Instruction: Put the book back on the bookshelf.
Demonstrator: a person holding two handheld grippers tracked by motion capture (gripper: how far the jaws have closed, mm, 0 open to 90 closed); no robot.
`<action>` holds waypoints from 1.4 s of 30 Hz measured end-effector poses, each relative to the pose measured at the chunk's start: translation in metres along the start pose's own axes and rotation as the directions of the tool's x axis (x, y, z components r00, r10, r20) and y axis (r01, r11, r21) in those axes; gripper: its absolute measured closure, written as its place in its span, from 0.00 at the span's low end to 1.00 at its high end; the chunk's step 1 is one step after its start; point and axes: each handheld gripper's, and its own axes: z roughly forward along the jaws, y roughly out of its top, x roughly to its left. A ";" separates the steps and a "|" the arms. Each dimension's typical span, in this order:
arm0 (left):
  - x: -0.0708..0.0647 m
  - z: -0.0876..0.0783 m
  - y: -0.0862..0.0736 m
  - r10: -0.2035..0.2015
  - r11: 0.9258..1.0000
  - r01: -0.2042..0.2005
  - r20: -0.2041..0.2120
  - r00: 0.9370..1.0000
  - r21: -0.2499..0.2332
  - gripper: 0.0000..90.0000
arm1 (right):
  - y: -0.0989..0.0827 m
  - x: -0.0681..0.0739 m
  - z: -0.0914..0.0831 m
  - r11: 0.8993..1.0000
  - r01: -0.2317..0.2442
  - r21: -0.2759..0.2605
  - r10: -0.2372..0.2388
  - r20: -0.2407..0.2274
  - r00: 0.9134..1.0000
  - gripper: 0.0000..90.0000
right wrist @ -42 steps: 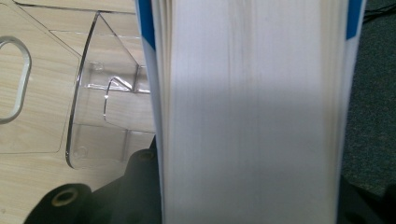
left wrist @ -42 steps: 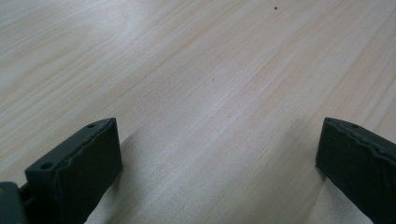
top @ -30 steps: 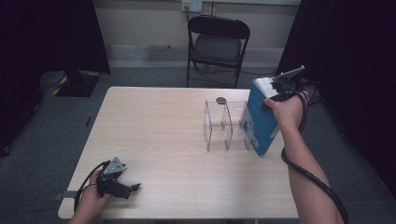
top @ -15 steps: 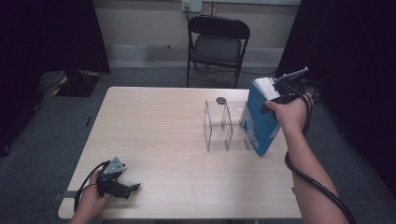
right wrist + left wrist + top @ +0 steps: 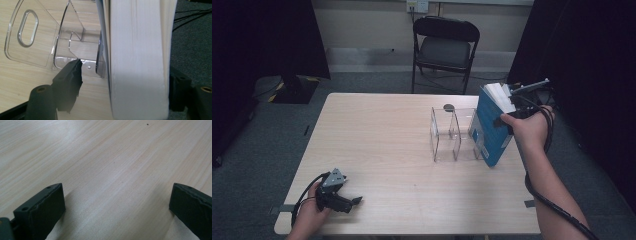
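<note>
A thick blue book [image 5: 492,131] stands nearly upright at the table's right side, against the right wall of a clear acrylic holder [image 5: 452,134]. My right gripper [image 5: 512,114] straddles its top. In the right gripper view the white page block [image 5: 137,62] sits between the jaws. The right jaw lies against the book, while the left jaw stands apart from the cover with the holder [image 5: 37,37] behind it. My right gripper [image 5: 128,72] is open. My left gripper [image 5: 353,202] rests on the table at the near left, open, over bare wood [image 5: 117,195].
A small dark disc [image 5: 448,107] lies just behind the holder. A black folding chair [image 5: 444,47] stands beyond the far edge of the table [image 5: 377,145]. The right table edge runs close beside the book, with grey carpet below it.
The book and my right hand have shifted very slightly. The left gripper has stayed where it was.
</note>
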 end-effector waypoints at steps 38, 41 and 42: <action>-0.001 0.001 0.000 -0.004 1.000 0.004 -0.005 1.000 -0.006 0.00 | -0.051 0.019 -0.018 0.996 0.087 -0.035 -0.089 -0.070 0.994 0.19; 0.000 0.001 0.000 0.003 1.000 -0.003 -0.005 1.000 -0.001 0.00 | -0.053 0.024 -0.016 0.994 0.104 -0.034 -0.106 -0.078 0.991 0.19; 0.000 0.001 0.000 0.002 1.000 -0.002 -0.005 1.000 -0.002 0.00 | -0.054 0.026 -0.015 0.994 0.105 -0.029 -0.107 -0.080 0.991 0.19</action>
